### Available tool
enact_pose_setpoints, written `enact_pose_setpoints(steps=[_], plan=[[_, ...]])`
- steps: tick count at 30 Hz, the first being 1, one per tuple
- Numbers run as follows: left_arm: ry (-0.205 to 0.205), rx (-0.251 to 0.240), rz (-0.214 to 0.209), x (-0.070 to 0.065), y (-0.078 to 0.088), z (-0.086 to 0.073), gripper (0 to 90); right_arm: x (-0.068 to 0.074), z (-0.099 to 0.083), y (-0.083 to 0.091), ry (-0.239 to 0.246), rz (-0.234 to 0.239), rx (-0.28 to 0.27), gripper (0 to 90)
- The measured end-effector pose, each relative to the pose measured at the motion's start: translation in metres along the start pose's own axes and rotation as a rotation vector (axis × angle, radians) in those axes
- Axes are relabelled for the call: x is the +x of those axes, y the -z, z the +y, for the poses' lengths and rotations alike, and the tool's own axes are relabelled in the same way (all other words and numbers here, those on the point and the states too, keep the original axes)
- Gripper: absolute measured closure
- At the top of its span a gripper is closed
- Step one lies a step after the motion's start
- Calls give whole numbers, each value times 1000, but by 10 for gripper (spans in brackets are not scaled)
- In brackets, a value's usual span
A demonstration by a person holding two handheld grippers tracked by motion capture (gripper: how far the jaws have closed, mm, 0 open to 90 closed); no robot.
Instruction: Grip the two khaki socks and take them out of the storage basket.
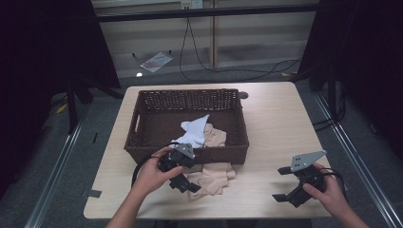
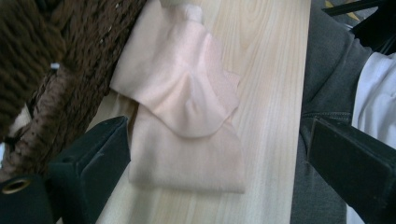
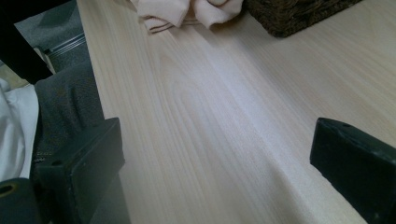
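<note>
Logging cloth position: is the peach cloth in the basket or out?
Half out: the peach cloth hangs over the basket's front wall onto the table.

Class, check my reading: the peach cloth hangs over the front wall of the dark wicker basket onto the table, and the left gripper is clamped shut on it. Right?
Not quite. The left gripper view shows the left gripper open, jaws apart around the peach cloth. The cloth does hang over the dark wicker basket.

dark brown woven basket (image 1: 142, 118), peach cloth (image 1: 211, 173), white cloth (image 1: 195, 130)
</note>
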State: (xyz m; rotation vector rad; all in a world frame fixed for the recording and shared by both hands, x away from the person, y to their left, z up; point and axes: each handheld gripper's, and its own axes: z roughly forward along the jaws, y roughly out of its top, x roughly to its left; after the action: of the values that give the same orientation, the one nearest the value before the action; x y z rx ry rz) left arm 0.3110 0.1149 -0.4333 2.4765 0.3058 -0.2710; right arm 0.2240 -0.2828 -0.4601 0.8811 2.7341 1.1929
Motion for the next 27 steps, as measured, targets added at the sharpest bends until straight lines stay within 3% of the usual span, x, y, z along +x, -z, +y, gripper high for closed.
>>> enact_pose_setpoints(steps=[6, 16, 22, 27], plan=[[20, -9, -7, 4, -2, -15, 54, 0, 0, 0, 5, -1, 1, 27], [20, -15, 1, 6, -4, -31, 53, 0, 0, -1, 4, 1, 2, 27], [33, -3, 20, 9, -5, -38, 53, 0, 0, 0, 7, 1, 1, 27], [27, -9, 12, 8, -6, -37, 52, 0, 0, 0, 10, 0, 3, 27]])
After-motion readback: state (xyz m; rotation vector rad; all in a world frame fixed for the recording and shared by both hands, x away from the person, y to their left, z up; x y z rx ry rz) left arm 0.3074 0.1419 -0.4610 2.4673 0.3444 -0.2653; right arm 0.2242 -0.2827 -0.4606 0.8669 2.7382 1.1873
